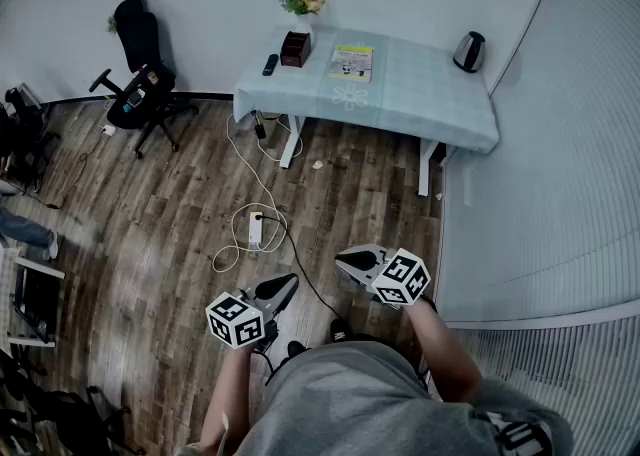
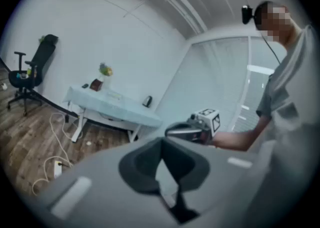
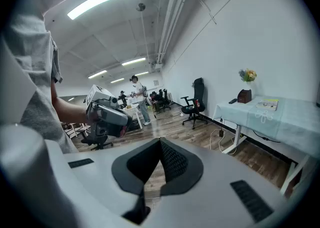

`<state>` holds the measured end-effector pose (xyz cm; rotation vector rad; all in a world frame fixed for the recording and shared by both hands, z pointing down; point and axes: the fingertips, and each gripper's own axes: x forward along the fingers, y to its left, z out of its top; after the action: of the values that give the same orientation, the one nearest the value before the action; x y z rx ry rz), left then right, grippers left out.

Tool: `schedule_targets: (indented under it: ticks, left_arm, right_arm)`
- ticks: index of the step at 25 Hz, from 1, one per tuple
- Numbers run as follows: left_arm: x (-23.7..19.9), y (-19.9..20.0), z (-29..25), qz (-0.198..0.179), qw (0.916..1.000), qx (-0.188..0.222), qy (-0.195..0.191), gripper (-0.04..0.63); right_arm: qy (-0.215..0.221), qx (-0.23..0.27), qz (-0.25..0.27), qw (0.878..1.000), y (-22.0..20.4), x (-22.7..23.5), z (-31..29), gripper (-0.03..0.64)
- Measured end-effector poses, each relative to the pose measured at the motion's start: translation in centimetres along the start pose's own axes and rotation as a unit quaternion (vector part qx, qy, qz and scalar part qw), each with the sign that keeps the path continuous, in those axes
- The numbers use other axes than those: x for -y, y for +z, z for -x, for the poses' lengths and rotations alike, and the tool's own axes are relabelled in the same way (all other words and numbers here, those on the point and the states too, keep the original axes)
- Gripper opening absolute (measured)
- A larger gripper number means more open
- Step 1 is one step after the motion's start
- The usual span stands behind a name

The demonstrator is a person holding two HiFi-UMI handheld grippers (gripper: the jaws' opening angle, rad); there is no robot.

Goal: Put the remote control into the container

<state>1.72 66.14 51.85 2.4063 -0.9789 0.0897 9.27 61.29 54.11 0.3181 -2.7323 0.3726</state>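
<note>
The black remote control lies on the far table's pale blue cloth, just left of the dark brown box container. From the right gripper view, the remote control and the container appear small and distant. Both grippers are held out over the wooden floor, well short of the table. My left gripper is shut with nothing in it, and so is my right gripper. Each shows in the other's view: the right gripper and the left gripper.
The table also holds a flower vase, a booklet and a kettle. A black office chair stands left of it. Cables and a power strip lie on the floor between me and the table. People stand far off.
</note>
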Motion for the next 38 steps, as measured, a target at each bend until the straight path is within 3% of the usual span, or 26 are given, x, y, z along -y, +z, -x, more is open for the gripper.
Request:
schedule_targets:
  ticks: [8, 38]
  left_arm:
    - [0.9, -0.6, -0.4, 0.006, 1.0000, -0.002, -0.003, 0.000]
    - [2.6, -1.1, -1.8, 0.012, 0.9988, 0.005, 0.047, 0.000]
  right_arm:
    - [0.006, -0.001, -0.002, 1.000, -0.2, -0.1, 0.4, 0.017]
    - [0.048, 0.004, 0.002, 0.999, -1.2, 0.6, 2.0, 0.017]
